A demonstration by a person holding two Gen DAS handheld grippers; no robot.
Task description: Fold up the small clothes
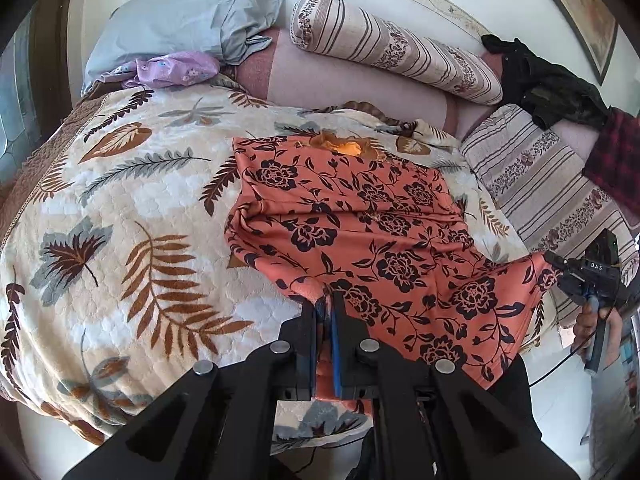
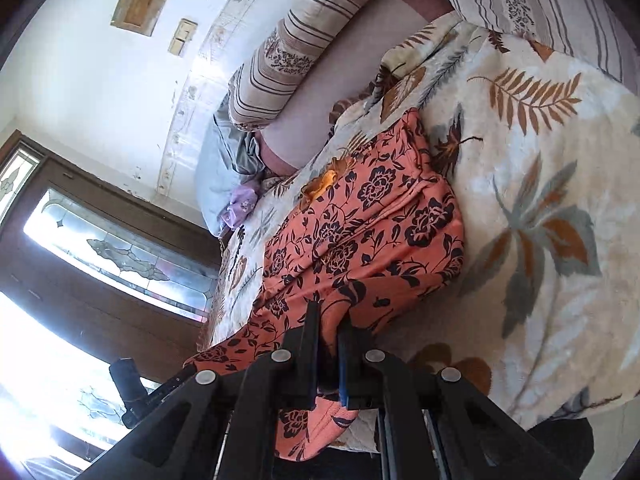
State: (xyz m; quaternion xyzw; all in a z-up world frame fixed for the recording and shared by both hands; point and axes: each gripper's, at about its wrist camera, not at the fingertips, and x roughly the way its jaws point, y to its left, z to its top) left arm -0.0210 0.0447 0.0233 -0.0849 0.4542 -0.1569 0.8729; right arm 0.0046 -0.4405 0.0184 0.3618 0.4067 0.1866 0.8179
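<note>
**Both near corners pinched, garment hanging off the near bed edge**

Left gripper (image 1: pixel 327 300): jaws pressed together on the near-left corner of the orange floral garment (image 1: pixel 360 216). The cloth runs ahead of and away from this gripper, up across the leaf-print blanket (image 1: pixel 120 200). To its left, open blanket with nothing on it. Ahead, beyond the far hem, the grey pillow (image 1: pixel 180 20) and striped bolster (image 1: pixel 392 48) stand well apart from the cloth.

Right gripper (image 2: pixel 328 322), seen in the left wrist view at the far right (image 1: pixel 554 262): also clamped shut, on the near-right corner. The near hem stretches between the two grippers, so the garment's long axis runs forward from both, each equally close to its own corner.

Judgement: the fold turns on carrying the near hem forward onto the far hem. Room ahead looks ample; right of the right gripper, the striped bedding (image 1: pixel 540 184) lies near.
</note>
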